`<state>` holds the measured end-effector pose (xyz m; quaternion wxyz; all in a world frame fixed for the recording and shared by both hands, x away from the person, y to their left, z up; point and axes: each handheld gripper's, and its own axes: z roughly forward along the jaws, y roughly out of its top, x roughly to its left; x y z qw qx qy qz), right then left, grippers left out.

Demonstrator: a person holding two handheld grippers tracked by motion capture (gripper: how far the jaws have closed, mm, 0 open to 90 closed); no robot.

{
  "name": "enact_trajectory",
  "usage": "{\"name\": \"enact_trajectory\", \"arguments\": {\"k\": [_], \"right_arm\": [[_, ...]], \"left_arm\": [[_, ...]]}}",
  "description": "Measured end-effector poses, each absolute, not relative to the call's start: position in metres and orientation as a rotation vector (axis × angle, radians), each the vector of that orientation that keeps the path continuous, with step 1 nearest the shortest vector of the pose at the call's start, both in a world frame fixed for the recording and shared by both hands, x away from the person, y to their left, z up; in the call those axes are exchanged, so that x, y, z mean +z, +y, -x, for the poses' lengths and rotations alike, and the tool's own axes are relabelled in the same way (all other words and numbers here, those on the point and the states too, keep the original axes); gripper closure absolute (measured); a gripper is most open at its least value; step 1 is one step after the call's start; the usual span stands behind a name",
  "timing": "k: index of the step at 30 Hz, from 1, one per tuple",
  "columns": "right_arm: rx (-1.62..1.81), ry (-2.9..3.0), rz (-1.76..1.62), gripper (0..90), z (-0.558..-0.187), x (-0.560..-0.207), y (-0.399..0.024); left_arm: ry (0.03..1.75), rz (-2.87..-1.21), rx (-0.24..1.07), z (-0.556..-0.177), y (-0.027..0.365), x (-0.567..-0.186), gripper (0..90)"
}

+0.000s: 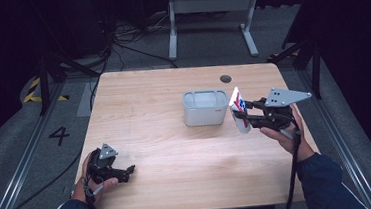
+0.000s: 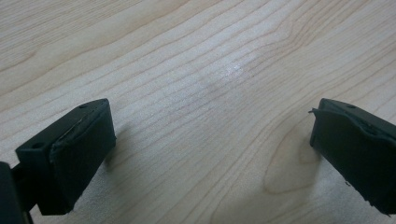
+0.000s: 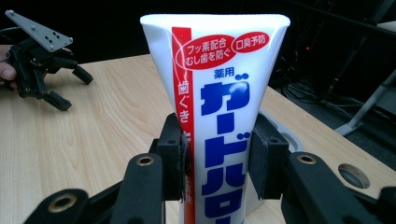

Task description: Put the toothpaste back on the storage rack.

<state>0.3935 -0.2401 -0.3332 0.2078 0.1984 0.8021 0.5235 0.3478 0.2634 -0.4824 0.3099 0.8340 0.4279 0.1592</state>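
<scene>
high view: on my screen the right gripper [image 1: 243,114] holds a white toothpaste tube [image 1: 239,110] clamped between its jaws, lifted clear of the wooden table [image 1: 177,155] and tilted, just to the right of a grey rectangular container [image 1: 205,107] standing near the table's middle. the tube and the container sit close together but apart. the left gripper [image 1: 128,171] rests low at the near left edge of the table, well apart from both, its jaws spread with nothing between them.

left gripper view: i see the two black jaws standing wide over bare wood grain, their shadows falling right beneath them, nothing in the gap.

right gripper view: the toothpaste tube [image 3: 224,130] rises upright between the jaws, both pads pressed against its sides, its flat crimped end at the top and red and blue lettering facing the camera. the container's [image 3: 280,135] rim peeks out behind it on the right. farther off at the upper left, the left gripper [image 3: 70,88] hangs open above the table [image 3: 93,140].
</scene>
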Motion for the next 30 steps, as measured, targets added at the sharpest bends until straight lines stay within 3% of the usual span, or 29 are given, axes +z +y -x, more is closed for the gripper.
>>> {"name": "enact_trajectory", "arguments": {"k": [30], "right_arm": [[1.496, 2.191, -0.537, 62.9, -0.414, -0.317, -0.210]], "left_arm": [[1.129, -2.204, 0.424, -0.348, 0.264, -0.482, 0.5]]}}
